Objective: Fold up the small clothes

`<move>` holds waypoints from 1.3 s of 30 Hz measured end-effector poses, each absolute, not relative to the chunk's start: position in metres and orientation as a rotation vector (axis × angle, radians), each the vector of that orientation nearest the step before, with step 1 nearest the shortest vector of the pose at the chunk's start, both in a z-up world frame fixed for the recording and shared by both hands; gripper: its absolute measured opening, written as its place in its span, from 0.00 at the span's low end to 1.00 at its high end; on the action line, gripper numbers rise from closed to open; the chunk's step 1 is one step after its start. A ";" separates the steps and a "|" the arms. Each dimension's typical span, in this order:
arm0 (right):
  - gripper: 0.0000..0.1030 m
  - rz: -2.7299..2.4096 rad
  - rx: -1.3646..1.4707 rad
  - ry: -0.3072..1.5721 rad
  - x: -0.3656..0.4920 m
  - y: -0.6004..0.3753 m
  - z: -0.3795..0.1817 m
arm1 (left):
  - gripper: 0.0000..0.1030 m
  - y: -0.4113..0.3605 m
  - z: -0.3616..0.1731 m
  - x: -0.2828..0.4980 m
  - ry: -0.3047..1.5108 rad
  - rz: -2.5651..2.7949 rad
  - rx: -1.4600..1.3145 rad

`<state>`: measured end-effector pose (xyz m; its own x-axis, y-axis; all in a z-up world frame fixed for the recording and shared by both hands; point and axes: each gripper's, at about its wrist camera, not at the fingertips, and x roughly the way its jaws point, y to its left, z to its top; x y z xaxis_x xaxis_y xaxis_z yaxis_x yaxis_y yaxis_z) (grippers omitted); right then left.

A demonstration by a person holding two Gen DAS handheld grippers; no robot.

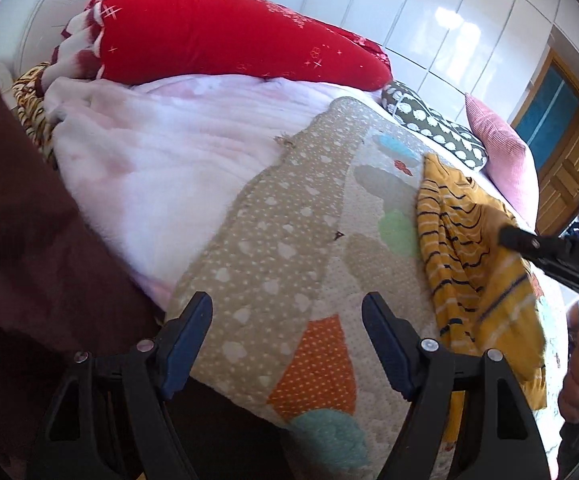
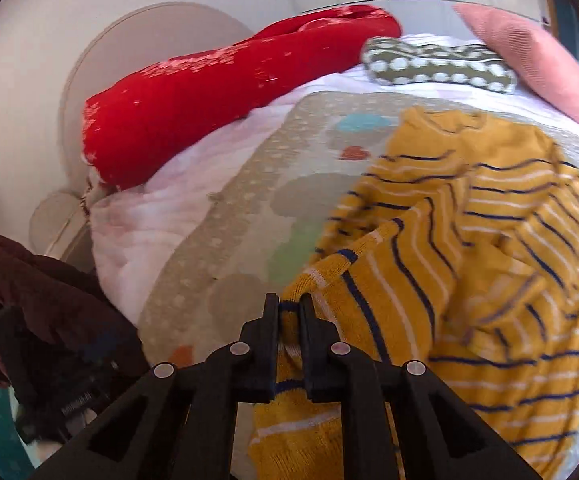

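Note:
A small mustard-yellow garment (image 2: 469,248) with navy and white stripes lies crumpled on a patterned quilt (image 2: 241,208) on the bed. My right gripper (image 2: 289,308) is shut on an edge of the garment and holds it a little off the quilt. The left wrist view shows the same garment (image 1: 469,256) at the right, with the right gripper (image 1: 509,236) reaching into it. My left gripper (image 1: 287,312) is open and empty over the near edge of the quilt (image 1: 289,216), left of the garment.
A pink blanket (image 1: 161,168) and a red blanket (image 1: 217,28) are piled at the back left. A spotted green pillow (image 1: 433,128) and a pink pillow (image 1: 505,164) lie at the far right. A dark maroon cloth (image 1: 21,240) hangs at the left. White wardrobe doors (image 1: 449,20) stand behind.

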<state>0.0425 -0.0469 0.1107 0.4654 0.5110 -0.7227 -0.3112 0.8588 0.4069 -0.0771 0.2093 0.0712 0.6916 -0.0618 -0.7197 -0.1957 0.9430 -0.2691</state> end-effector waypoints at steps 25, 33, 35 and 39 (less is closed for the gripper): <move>0.19 0.078 -0.349 0.944 0.040 -0.111 0.025 | 0.74 0.136 0.075 -0.083 0.907 -0.073 -0.274; 0.10 -0.256 0.005 0.818 0.025 -0.263 0.079 | 0.74 0.093 0.066 -0.079 0.967 -0.134 -0.240; 0.10 -0.435 0.065 0.818 0.014 -0.322 0.082 | 0.74 0.082 0.059 -0.074 0.996 -0.160 -0.258; 0.14 -0.677 0.246 0.883 -0.028 -0.415 0.072 | 0.74 0.060 0.043 -0.066 1.048 -0.206 -0.279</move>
